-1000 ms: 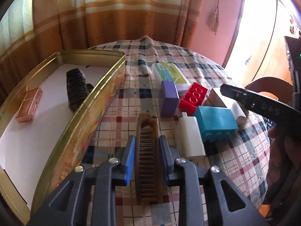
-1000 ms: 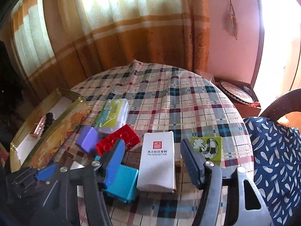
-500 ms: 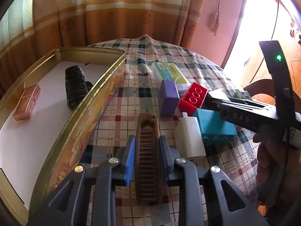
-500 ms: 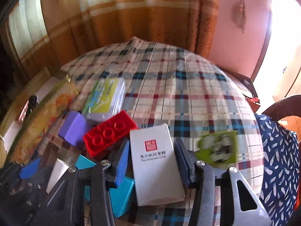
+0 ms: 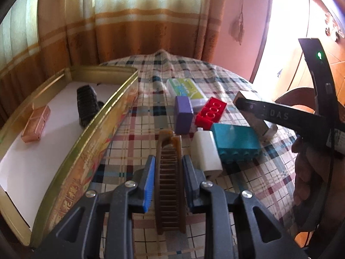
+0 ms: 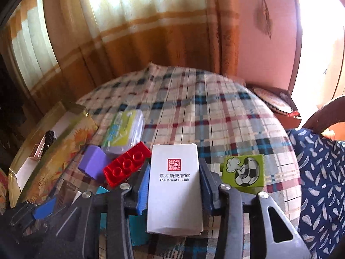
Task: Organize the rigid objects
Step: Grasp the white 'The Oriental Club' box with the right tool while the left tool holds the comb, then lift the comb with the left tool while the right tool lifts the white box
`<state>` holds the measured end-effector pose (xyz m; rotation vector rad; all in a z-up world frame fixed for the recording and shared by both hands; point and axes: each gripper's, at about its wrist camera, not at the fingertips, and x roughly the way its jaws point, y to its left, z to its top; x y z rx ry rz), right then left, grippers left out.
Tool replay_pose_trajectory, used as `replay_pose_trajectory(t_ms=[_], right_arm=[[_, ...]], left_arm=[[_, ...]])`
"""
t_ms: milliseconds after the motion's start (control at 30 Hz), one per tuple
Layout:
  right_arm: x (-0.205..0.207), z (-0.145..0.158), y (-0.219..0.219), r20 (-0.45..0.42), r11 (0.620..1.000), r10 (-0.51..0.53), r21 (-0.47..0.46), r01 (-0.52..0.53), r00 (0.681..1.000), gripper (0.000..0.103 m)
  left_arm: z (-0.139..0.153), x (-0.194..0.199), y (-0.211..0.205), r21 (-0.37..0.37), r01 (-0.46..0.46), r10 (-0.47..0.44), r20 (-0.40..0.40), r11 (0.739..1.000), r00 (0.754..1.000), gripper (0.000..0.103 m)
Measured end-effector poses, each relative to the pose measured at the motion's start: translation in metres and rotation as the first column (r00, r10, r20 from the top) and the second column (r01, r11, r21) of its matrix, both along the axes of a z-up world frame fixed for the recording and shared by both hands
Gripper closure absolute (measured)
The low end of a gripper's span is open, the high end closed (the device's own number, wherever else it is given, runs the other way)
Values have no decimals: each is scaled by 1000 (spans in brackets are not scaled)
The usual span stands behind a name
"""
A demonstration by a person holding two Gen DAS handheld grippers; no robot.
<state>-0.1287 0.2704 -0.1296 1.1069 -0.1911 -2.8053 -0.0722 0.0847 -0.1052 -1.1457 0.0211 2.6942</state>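
Closing right gripper (image 6: pixel 174 183) around box (image 6: pixel 174 194), previously wider.

Both fisheye views look forward and down along their own fingers, close over the checked surface (image 5: pixel 215 79). The left view sits nearer the gold tin (image 5: pixel 90 142); both share the red brick (image 5: pixel 211 113) and curtain (image 6: pixel 151 43).

In the right wrist view the teal block (image 6: pixel 138 226) is mostly hidden behind the right gripper (image 6: pixel 174 185) and the white box (image 6: pixel 174 190); the gold tin (image 6: pixel 54 151) is cut by the left edge, its 2 contents too small to identify
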Motion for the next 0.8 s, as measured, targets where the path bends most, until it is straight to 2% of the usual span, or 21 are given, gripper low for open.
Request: replay_pose_trajectory(t_ms=[300,433,800], right_arm=[[14,14,-14,-106,998,25,55,-19,994,60],[15,16,-16,-124,998,34,61,-27,992,60],[22,19,-20,-178,997,50,63,-39,983,60]], left_arm=[[6,6,-11,71,-20,24,-52,997,998,80],[10,12,-17,96,-29,37,-78,995,996,80],[15,20,-20,107,-37,50,-126,994,991,80]])
